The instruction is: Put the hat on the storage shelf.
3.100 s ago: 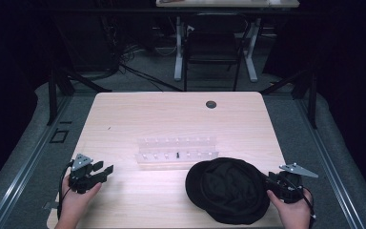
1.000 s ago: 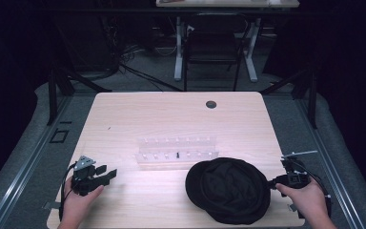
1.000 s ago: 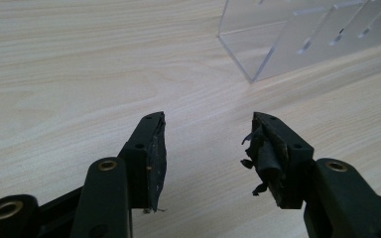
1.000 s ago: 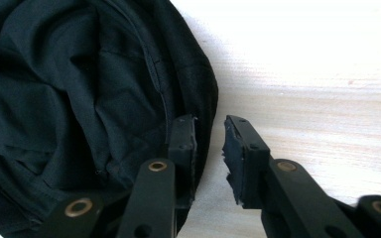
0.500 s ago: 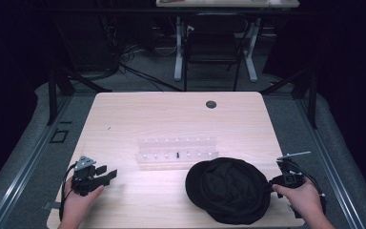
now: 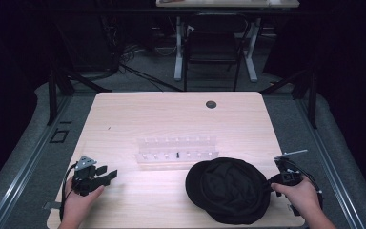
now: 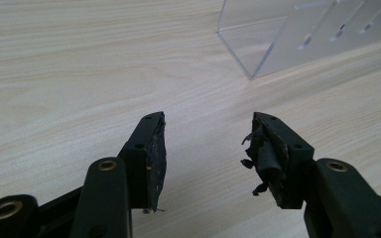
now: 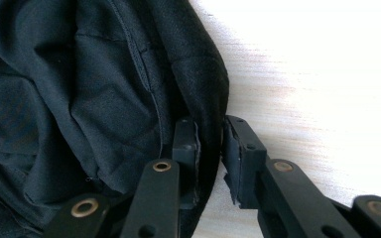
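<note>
Right tongs (image 8: 211, 144) pinching black hat (image 6: 228, 188) rim, left tongs (image 7: 206, 148) spread above table (image 6: 171, 114)

hat (image 6: 228, 190): showing up solid black, kinda matte, seams stitched in the same black
counter (image 6: 171, 119): looking pale blond wood with fine streaky grain
rack (image 6: 176, 150): coming across clear, see-through plastic
left gripper (image 7: 206, 144): jaws reading black, brass-coloured rivets
right gripper (image 8: 211, 144): same black, same brassy rivets
floor (image 6: 24, 143): looking grey
</note>
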`<state>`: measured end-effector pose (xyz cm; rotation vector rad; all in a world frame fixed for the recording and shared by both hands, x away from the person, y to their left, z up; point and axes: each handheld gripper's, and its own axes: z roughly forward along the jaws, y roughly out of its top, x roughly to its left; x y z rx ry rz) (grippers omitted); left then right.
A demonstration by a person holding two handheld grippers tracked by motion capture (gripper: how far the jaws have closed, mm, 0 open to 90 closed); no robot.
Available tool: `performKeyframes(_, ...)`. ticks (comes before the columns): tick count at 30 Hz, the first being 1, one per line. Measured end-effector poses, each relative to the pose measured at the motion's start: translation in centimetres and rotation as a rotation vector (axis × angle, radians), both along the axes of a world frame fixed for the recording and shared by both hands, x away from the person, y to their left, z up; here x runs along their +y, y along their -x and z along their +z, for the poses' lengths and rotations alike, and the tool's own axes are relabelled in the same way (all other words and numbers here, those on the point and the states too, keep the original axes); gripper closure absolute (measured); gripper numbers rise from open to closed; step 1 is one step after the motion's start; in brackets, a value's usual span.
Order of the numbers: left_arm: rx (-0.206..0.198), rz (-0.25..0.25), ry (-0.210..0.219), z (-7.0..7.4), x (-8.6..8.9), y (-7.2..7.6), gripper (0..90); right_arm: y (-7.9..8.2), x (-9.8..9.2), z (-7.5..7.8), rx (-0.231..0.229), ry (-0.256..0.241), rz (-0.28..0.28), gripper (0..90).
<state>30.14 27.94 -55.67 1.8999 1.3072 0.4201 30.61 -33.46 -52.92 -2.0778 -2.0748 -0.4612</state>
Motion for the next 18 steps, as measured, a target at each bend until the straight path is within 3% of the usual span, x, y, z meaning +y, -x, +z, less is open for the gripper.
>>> performKeyframes(6, 0.006, -0.001, -0.002, -0.01, 0.03, -0.02, 48.3, -0.11, 0.19, 0.05, 0.014, -0.01, 0.001, 84.7)
performKeyframes(7, 0.005, 0.0, 0.001, -0.03, 0.04, -0.03, 48.3, 0.0, 0.43, -0.12, -0.011, -0.021, -0.022, 85.4)
performKeyframes(10, 0.008, 0.002, 0.001, -0.02, 0.1, -0.02, 48.3, -0.22, 0.51, 0.31, 0.016, 0.017, 0.022, 86.1)
performKeyframes(18, 0.008, 0.003, 0.003, -0.11, 0.07, -0.05, 48.1, -0.16, 0.37, 0.47, 0.009, -0.015, -0.008, 87.4)
